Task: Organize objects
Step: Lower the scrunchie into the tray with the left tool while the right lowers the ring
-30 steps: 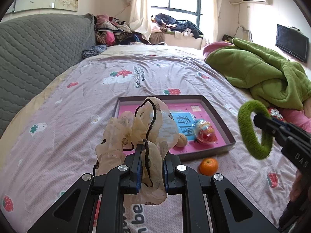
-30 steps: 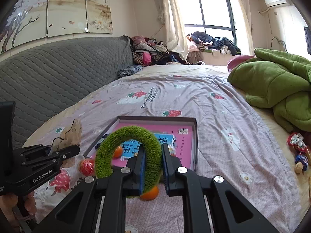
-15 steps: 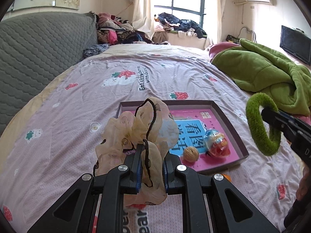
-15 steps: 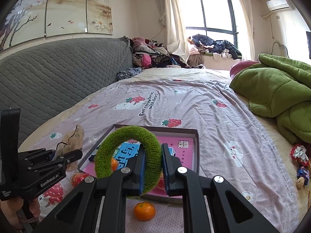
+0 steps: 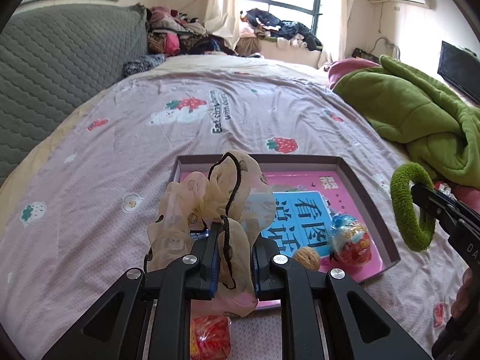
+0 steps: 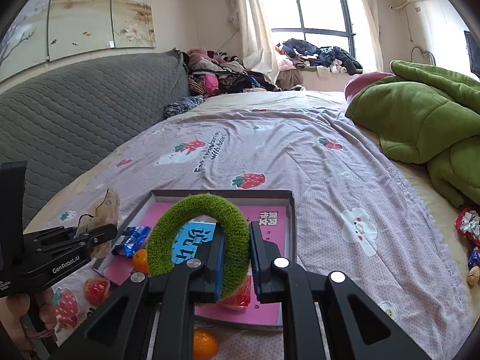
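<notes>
Bright daylight pours in through the window (image 6: 312,9), which looks washed out. Both pictures are sharp but bend round at dark corners.

Both wrist cameras look forward and down along their tools, sharing the tray (image 5: 345,162) on the bed (image 6: 300,138).

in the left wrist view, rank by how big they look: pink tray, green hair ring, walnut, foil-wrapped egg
1. pink tray
2. green hair ring, though it hangs nearer the camera, so its true size is unsure
3. foil-wrapped egg
4. walnut
</notes>
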